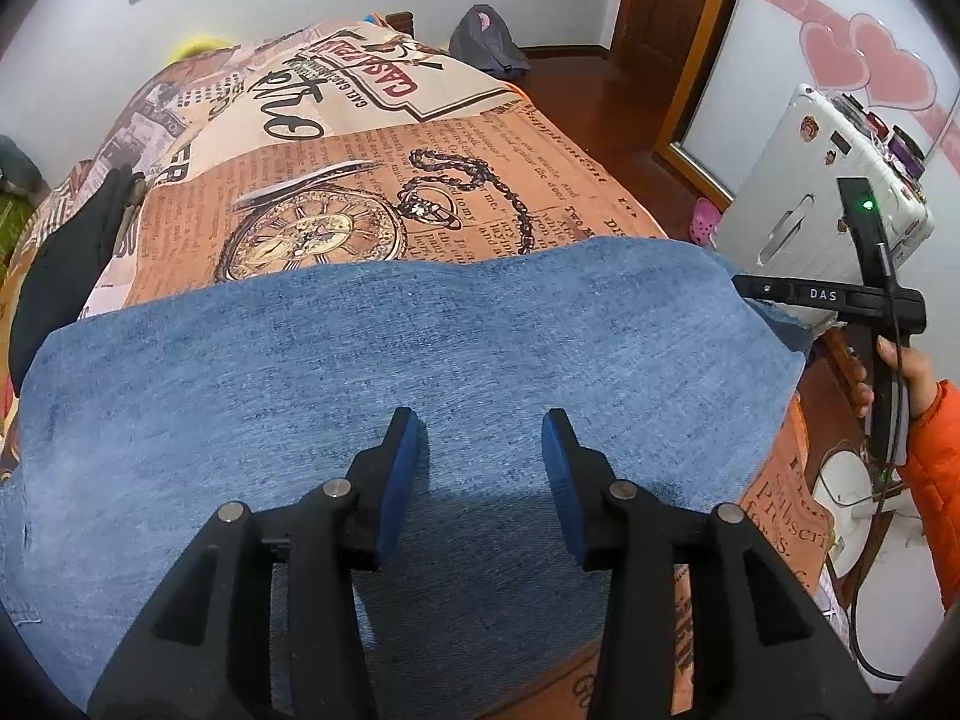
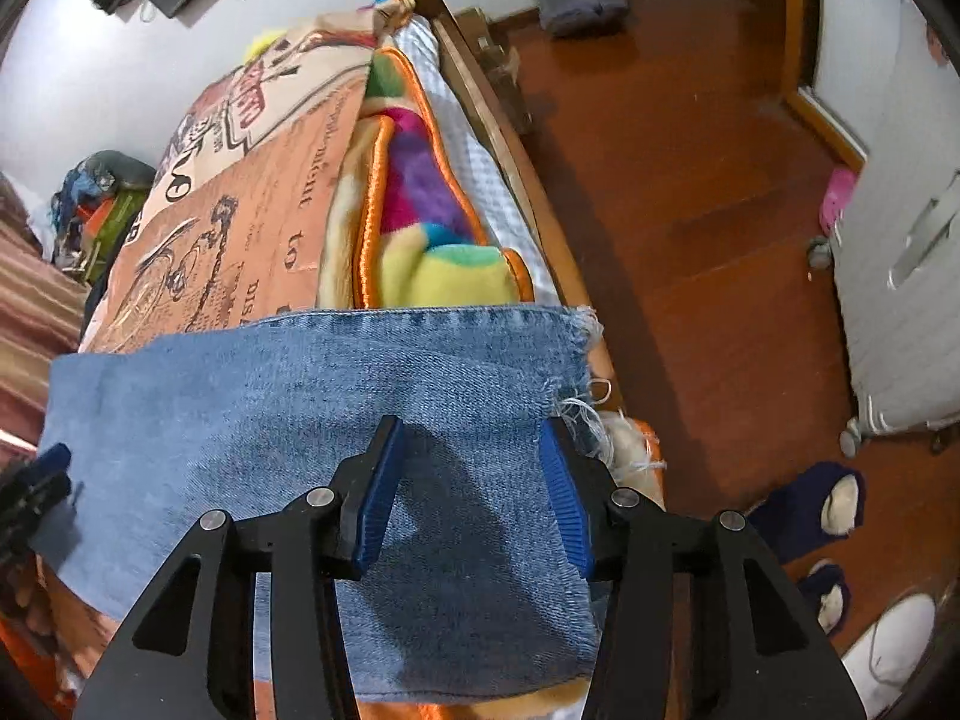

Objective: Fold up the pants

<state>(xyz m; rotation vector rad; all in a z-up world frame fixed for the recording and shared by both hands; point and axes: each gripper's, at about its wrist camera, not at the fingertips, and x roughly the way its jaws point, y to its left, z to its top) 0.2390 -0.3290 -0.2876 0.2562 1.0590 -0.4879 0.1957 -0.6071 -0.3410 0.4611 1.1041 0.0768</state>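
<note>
Blue denim pants (image 1: 420,348) lie flat across the near end of the bed, doubled over into a broad band. My left gripper (image 1: 480,441) hovers over the middle of the denim, open, with nothing between its blue pads. In the right wrist view the same pants (image 2: 300,384) end in a frayed hem (image 2: 585,396) at the bed's right side. My right gripper (image 2: 474,435) stands open just above that end, its right finger beside the loose threads. A hand in an orange sleeve (image 1: 924,420) holds the right tool at the denim's right edge.
The bed carries a newspaper-print cover (image 1: 360,180) and a multicoloured fleece blanket (image 2: 420,210) along its right side. A black garment (image 1: 78,240) lies at the left. A white suitcase (image 1: 810,192), slippers (image 2: 804,510) and a grey backpack (image 1: 486,42) stand on the wooden floor (image 2: 690,180).
</note>
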